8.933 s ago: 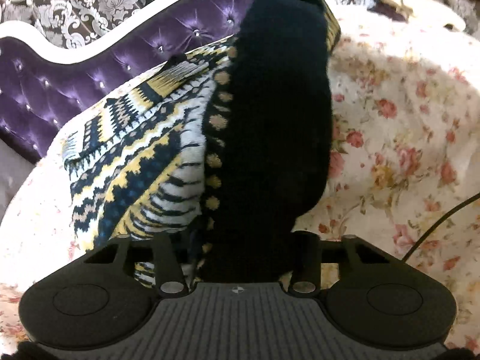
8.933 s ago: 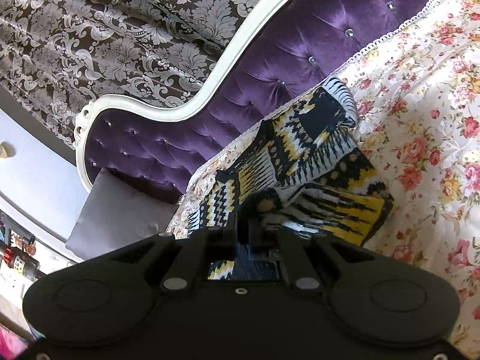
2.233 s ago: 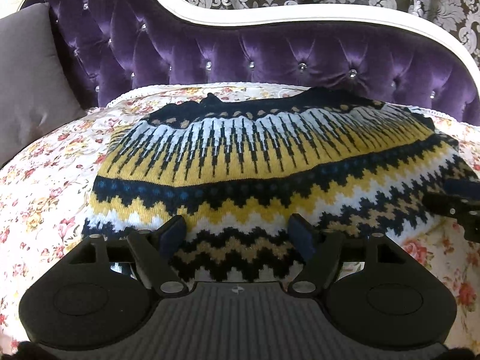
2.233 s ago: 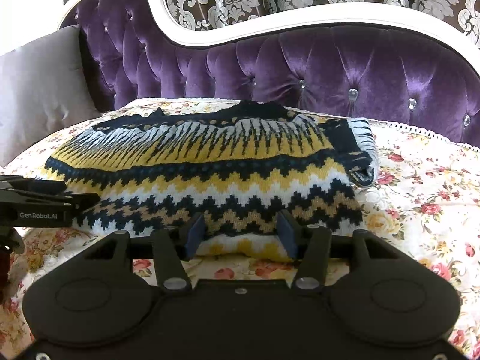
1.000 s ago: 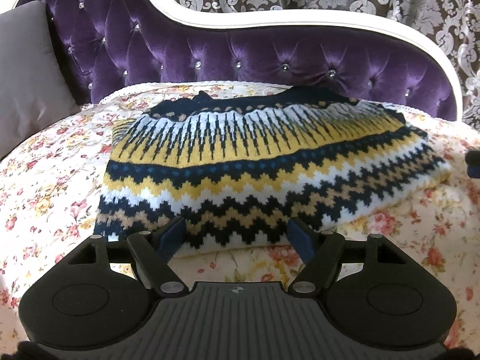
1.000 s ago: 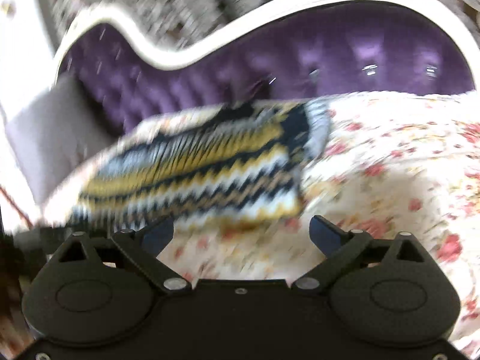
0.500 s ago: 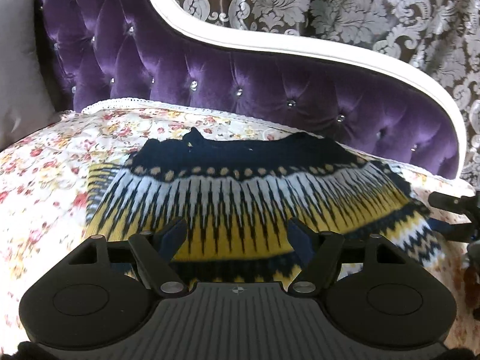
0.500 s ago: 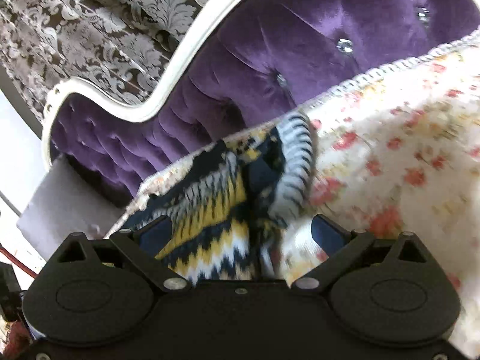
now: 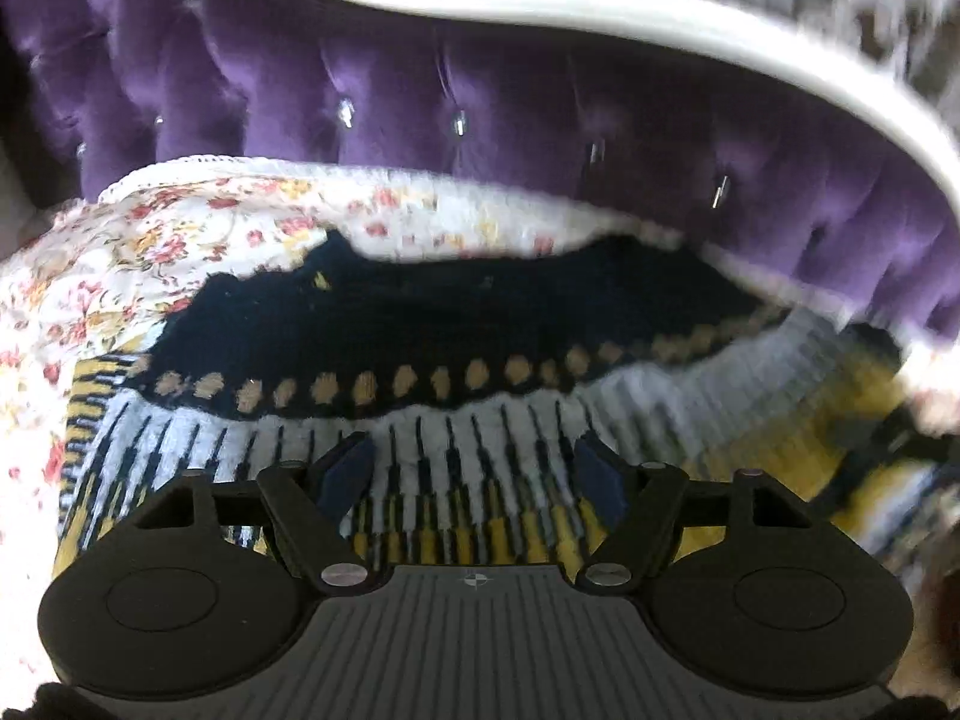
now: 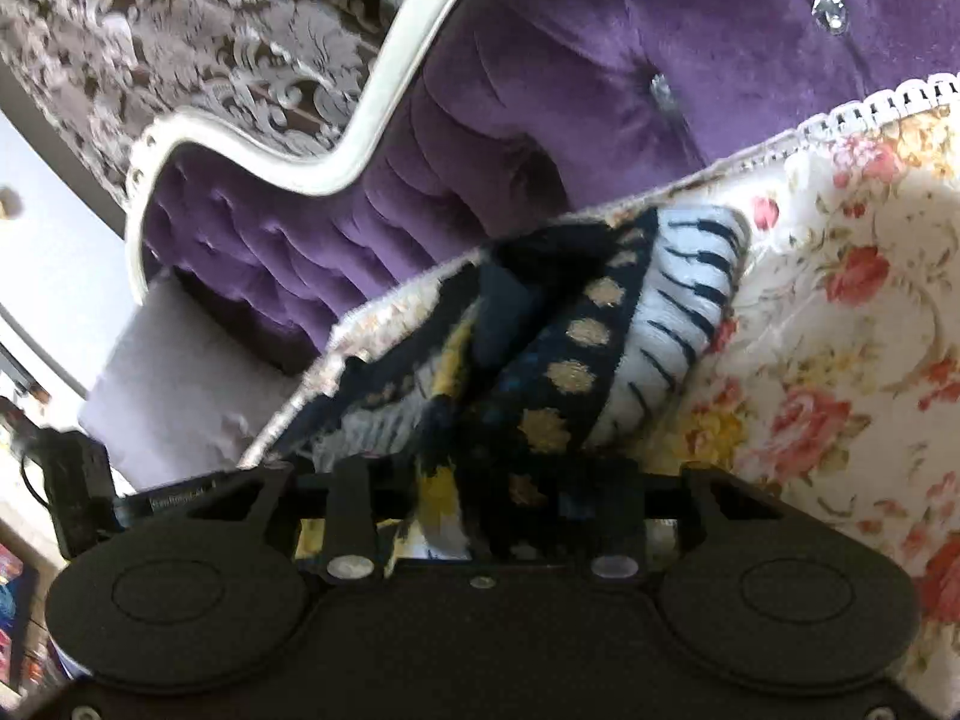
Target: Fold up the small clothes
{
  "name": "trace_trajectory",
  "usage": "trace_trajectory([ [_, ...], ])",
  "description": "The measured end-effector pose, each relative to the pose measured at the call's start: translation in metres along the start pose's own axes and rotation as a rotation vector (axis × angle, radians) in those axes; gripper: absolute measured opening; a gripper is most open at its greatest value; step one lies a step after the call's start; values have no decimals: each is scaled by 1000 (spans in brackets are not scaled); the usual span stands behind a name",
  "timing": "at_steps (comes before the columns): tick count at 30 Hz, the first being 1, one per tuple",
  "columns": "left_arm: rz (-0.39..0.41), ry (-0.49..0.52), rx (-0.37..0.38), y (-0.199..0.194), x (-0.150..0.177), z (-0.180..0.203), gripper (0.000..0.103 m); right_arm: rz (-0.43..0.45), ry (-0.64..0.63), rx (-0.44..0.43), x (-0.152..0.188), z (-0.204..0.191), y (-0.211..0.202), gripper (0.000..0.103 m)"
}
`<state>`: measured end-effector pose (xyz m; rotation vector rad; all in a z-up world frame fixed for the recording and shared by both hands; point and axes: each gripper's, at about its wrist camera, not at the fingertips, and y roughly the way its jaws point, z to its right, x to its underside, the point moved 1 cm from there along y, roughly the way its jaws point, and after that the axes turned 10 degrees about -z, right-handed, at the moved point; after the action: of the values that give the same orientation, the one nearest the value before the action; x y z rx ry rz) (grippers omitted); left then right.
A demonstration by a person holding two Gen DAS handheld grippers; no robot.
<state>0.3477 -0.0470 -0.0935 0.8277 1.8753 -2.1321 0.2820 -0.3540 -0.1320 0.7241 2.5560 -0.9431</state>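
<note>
A folded knit sweater [image 9: 420, 324], navy with tan dots and white, black and yellow bands, lies on the floral bedspread [image 9: 180, 228]. My left gripper [image 9: 474, 471] hovers open just above its striped middle, blue pads [image 9: 345, 474] well apart and holding nothing. In the right wrist view the sweater's end [image 10: 570, 348] is bunched up into a ridge between my right gripper's [image 10: 480, 504] fingers. Its jaws are closing on that fabric, which hides the pads. The left gripper's body [image 10: 78, 492] shows at the far left of that view.
A purple tufted headboard [image 9: 540, 102] with a white curved frame [image 9: 660, 18] rises right behind the sweater. A grey pillow [image 10: 180, 384] leans at the left end. Floral bedspread [image 10: 840, 330] stretches to the right of the sweater.
My left gripper has slid forward over the sweater toward the headboard. My right gripper's wide-open jaws have come in onto the sweater's right end and narrowed around the bunched fabric.
</note>
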Motion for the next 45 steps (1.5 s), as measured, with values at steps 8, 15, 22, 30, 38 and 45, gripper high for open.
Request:
trace_trajectory([
  [8, 43, -85, 10, -23, 5, -26, 63, 9, -15, 147, -3, -36, -7, 47],
  [15, 169, -253, -77, -67, 50, -103, 63, 32, -82, 163, -13, -87, -8, 45],
  [22, 202, -357, -63, -79, 72, -150, 63, -7, -171, 95, -15, -162, 40, 45],
  [30, 226, -438, -15, -85, 73, -170, 63, -105, -225, 27, 12, -223, 134, 29],
  [38, 202, -467, 124, -79, 76, -183, 63, -79, -450, 156, 45, -265, 150, 62],
  [45, 178, -443, 287, -76, 70, -170, 63, 71, -727, 455, 90, -288, 105, 102],
])
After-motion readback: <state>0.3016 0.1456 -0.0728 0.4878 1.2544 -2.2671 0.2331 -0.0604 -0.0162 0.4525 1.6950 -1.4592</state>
